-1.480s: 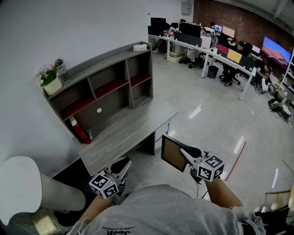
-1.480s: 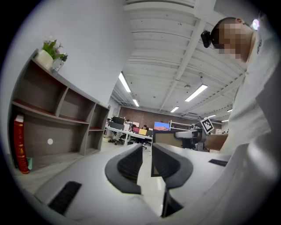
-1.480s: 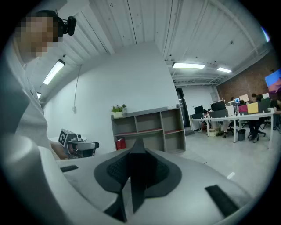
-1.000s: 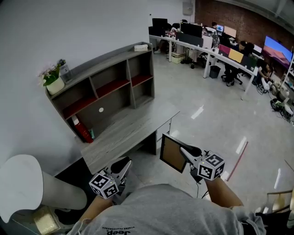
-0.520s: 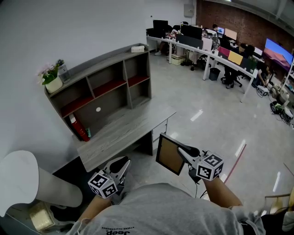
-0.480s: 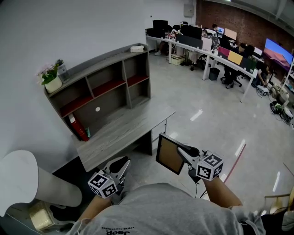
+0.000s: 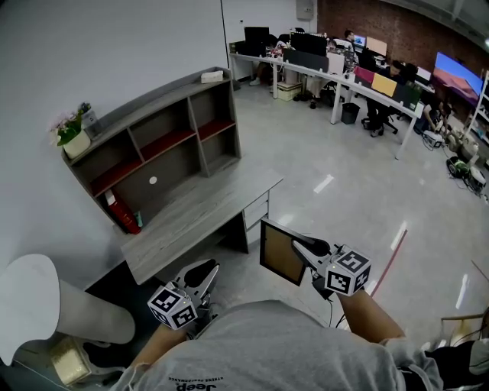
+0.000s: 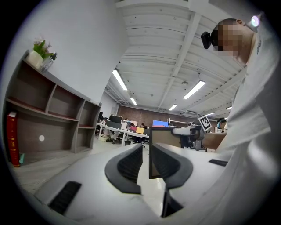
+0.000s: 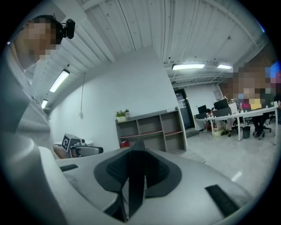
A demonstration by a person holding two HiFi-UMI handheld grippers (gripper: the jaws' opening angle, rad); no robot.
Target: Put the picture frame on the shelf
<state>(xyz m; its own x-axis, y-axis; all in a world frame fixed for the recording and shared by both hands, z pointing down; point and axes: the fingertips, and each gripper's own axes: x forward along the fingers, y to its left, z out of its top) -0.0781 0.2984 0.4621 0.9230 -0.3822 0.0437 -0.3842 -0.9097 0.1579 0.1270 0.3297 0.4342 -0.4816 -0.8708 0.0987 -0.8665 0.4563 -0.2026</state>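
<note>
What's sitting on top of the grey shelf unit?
A potted plant at the left end, a small white box at the right. Leaves partly hide a small item beside the plant.

A: Entry: the floor (image 7: 344, 176) is pale, smooth and glossy; ceiling lights show in it as bright streaks.
B: Agreed. The shelf (image 7: 153, 141) is grey wood-grain board, matt, with inner ledges faced in red. The desk top (image 7: 195, 218) has the same grey grain, matt.
A: On the picture frame (image 7: 279, 256), the visible face is flat brown board, matt, like fibreboard or card. Thin dark rim.
B: The right gripper (image 7: 295, 244) and left gripper (image 7: 205, 269) have white shells that look like smooth matt plastic. The pads (image 8: 129, 165) are dark, ribbed and rubbery-looking.
A: The near wall (image 7: 92, 53) is white, plain and matt. The far wall (image 7: 367, 19) is red-brown brick, rough.
B: The person's shirt (image 7: 260, 351) is grey cloth, matt.
</note>
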